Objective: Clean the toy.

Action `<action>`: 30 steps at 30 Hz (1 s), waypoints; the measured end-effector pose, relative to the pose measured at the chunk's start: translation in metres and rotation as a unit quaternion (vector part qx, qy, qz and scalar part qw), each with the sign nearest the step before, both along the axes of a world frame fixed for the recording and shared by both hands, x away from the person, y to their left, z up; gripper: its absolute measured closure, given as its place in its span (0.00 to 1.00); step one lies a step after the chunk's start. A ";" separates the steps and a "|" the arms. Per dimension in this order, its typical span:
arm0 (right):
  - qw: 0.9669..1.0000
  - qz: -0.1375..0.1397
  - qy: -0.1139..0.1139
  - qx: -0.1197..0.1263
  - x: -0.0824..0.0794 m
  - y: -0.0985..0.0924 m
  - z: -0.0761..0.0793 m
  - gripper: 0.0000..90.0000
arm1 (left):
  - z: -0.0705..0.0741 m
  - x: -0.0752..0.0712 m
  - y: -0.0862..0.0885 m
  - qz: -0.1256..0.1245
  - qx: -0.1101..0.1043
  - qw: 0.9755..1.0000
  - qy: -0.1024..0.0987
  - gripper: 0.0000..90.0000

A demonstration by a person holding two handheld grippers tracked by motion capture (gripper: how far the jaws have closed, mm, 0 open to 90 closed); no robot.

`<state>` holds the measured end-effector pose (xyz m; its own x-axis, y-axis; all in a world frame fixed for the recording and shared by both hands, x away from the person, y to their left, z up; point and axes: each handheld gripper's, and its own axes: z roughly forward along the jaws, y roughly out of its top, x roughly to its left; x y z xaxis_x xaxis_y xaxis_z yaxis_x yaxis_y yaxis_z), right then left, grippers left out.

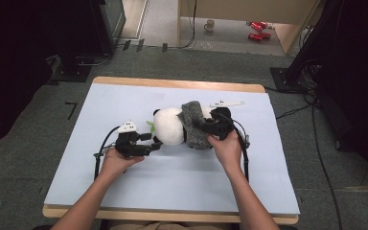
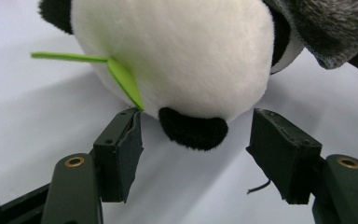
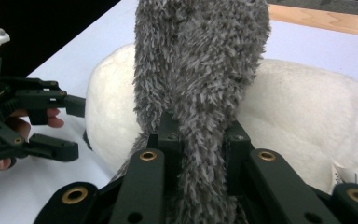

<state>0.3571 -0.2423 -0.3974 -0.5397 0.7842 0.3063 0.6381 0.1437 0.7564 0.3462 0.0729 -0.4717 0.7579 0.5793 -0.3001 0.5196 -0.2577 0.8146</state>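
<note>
Pinching fuzzy grey scarf [image 3: 200, 93]: right gripper [image 3: 200, 140]; left gripper [image 2: 196, 140] spread; round plush panda [image 2: 177, 56]

Plush panda [image 1: 168, 125]: white body with black ears and black limbs, a bright green leaf [image 2: 121, 77] at its head; draped scarf [image 1: 193, 125] in mottled grey, fuzzy pile. Left tongs [image 1: 154, 142] and right tongs [image 1: 197, 125]: black throughout, with brass-coloured rivets at the links, each topped by a white plate. Tabletop [image 1: 124, 182]: pale blue sheet over a light wood edge; floor around it dull grey-green, with two red cans [image 1: 257, 30] lying beyond.
</note>
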 end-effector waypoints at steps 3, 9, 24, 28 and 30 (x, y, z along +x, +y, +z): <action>1.000 -0.003 -0.002 0.001 0.000 0.000 0.000 0.84 | -0.002 0.000 -0.008 0.002 -0.004 1.000 -0.003 0.38; 1.000 -0.001 0.002 0.009 -0.002 0.001 0.000 0.84 | -0.010 -0.001 -0.024 0.029 0.034 0.998 -0.032 0.41; 0.997 0.053 -0.013 0.058 -0.026 0.033 0.025 0.85 | 0.004 -0.004 -0.029 0.030 0.005 0.999 0.019 0.78; 0.995 0.082 -0.003 0.063 -0.030 0.053 0.020 0.85 | 0.014 -0.014 -0.029 0.018 0.002 1.000 0.023 0.79; 0.994 0.094 -0.001 0.061 -0.032 0.063 0.016 0.85 | 0.021 -0.022 -0.027 0.018 -0.002 1.000 0.025 0.79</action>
